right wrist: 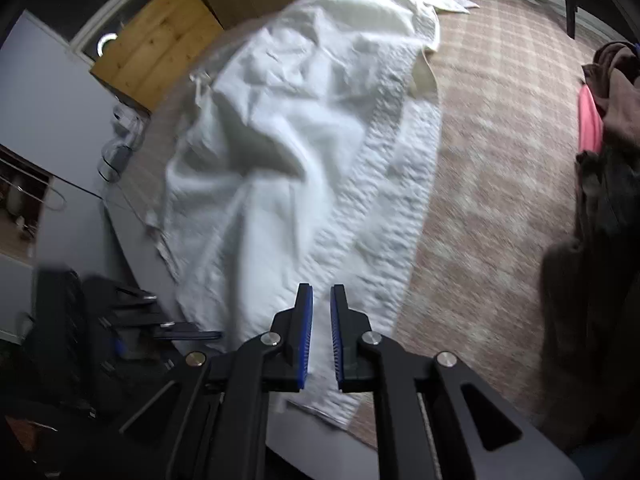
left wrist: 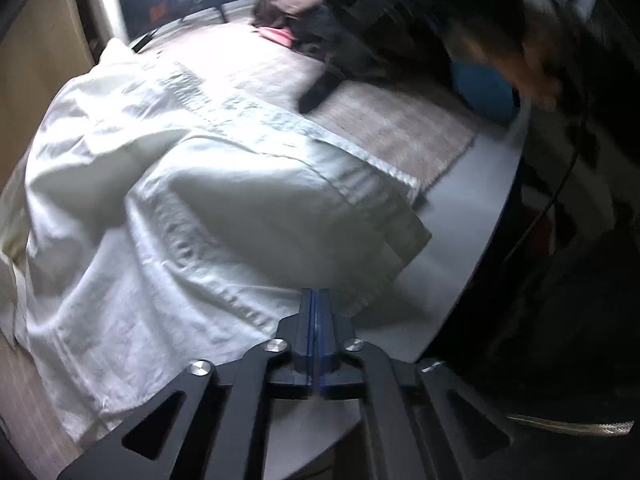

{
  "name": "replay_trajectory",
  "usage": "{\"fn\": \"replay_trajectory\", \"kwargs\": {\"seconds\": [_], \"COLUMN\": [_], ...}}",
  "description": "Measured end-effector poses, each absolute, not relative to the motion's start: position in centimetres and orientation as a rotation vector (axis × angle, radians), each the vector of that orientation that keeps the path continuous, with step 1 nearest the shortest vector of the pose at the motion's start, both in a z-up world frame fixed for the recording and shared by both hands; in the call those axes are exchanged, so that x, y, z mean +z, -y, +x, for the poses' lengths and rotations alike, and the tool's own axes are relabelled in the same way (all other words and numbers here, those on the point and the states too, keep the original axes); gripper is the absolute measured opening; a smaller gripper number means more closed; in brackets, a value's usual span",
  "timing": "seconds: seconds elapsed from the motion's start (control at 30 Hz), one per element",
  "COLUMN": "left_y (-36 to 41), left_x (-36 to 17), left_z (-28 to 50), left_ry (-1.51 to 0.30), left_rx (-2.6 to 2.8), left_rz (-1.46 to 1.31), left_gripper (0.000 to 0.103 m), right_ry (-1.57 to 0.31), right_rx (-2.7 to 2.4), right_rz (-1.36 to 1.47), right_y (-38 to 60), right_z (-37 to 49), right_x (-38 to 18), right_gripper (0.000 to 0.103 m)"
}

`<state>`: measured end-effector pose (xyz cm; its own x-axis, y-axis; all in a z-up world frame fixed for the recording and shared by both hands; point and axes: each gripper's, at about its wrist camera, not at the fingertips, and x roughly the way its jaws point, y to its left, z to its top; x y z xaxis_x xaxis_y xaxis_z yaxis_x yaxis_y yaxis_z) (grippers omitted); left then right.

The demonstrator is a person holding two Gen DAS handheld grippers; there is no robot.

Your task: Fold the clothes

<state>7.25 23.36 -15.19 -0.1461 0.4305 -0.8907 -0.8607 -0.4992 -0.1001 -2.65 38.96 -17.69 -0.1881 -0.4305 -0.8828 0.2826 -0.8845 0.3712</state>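
While the left gripper (left wrist: pixel 316 300) jaws meet empty, the right gripper (right wrist: pixel 321 296) jaws stand narrowly apart — over rumpled (quilted-edged) white cloth (right wrist: pixel 288 152).

The left gripper (left wrist: pixel 316 300) points steeply down, pads pressed flat together. The right gripper (right wrist: pixel 321 300) points steeply down too, a narrow gap between its fingers.

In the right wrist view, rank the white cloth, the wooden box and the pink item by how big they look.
1. White cloth, by far the largest.
2. Wooden box.
3. Pink item, partly hidden by brown clothes, so its true size is uncertain.
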Motion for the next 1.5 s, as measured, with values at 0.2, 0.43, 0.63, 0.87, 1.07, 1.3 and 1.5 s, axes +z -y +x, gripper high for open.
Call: {"fn": "replay_trajectory", "kwargs": {"seconds": [0.2, 0.43, 0.63, 0.87, 1.07, 1.3, 1.5], "left_y": [-19.6, -19.4, -19.9, -19.4, -19.0, -18.6, -18.7], "left_x": [-12.3, -12.4, -13.2, -13.4, -13.3, -13.8, -13.8], "left_z": [5.4, 5.9, 6.7, 6.7, 6.5, 6.4, 6.4], "left_ry": [-0.471, -0.481, -0.494, -0.455, -0.438, -0.431, -0.43], "left_rx": [1.87, 1.879, 1.882, 1.894, 1.914, 1.922, 1.927], "left_rz": [-1.207, -1.235, -1.248, -1.258, -1.26, -1.282, -1.278], "left_gripper": [0.0, 0.002, 0.016, 0.018, 0.018, 0.018, 0.018], "right_ry": [-0.01, 0.05, 0.017, 0.038, 0.165, 0.198, 0.062], "right_rx": [-2.035, -2.019, -1.998, -1.949, -1.874, -1.786, -1.84], "right_rz": [1.651, 1.533, 1.535, 1.499, 1.52, 1.516, 1.537], "right_y": [-37.6, -36.3, -35.5, -35.3, -35.8, -35.1, -33.3], "right_z": [-2.1, -3.5, -4.1, -2.5, -1.8, 0.0, 0.1], "right_x": [-19.6, -17.9, -16.7, -15.6, -16.1, -16.1, -17.5], "right_gripper": [0.01, 0.016, 0.022, 0.033, 0.034, 0.038, 0.037]}}
